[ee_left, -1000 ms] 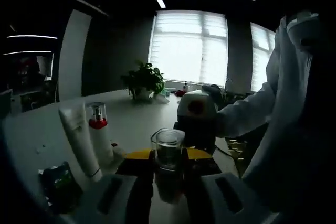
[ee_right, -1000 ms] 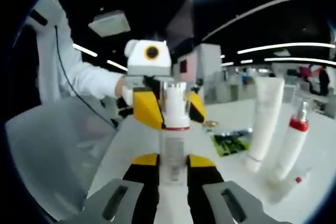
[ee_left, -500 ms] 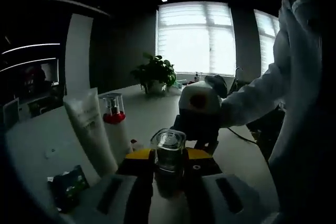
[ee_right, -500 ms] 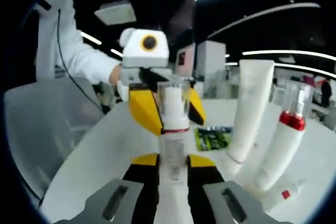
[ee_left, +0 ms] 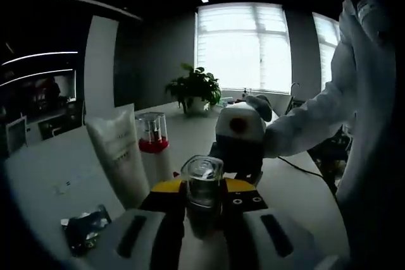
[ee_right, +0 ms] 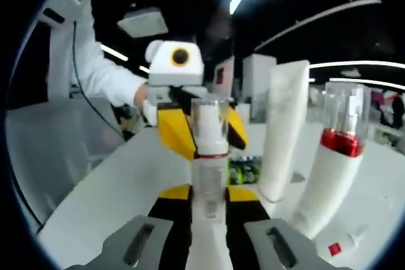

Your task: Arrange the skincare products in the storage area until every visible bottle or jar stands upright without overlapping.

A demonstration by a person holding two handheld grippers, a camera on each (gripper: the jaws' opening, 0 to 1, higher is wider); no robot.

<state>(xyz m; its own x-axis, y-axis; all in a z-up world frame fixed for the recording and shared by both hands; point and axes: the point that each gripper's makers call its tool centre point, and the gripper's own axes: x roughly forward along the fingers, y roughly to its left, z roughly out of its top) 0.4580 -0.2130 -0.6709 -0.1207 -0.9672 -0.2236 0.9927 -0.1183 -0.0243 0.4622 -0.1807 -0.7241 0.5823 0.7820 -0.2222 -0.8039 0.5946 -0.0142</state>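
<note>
A clear bottle (ee_left: 202, 184) with a clear cap, a white pump and a red ring (ee_right: 209, 156) stands upright between both grippers. My left gripper (ee_left: 202, 189) is shut on it, and my right gripper (ee_right: 209, 195) is shut on it lower down. Each gripper faces the other across the bottle: the right gripper (ee_left: 236, 155) appears behind it in the left gripper view, the left gripper (ee_right: 205, 140) in the right gripper view. A white tube (ee_left: 120, 156) (ee_right: 281, 131) stands on its cap. Beside it a white bottle with a red ring (ee_left: 154, 150) (ee_right: 332, 165) leans.
A green sachet (ee_left: 85, 231) (ee_right: 243, 170) lies flat on the white table (ee_left: 44, 175). A small white item with a red mark (ee_right: 338, 245) lies by the leaning bottle. A potted plant (ee_left: 197, 86) stands at the far end. A person's white sleeve (ee_left: 316, 124) (ee_right: 95, 71) reaches in.
Both views have drawn closer to the tube and the red-ringed bottle, which now loom larger. The clear bottle stays held between the two grippers.
</note>
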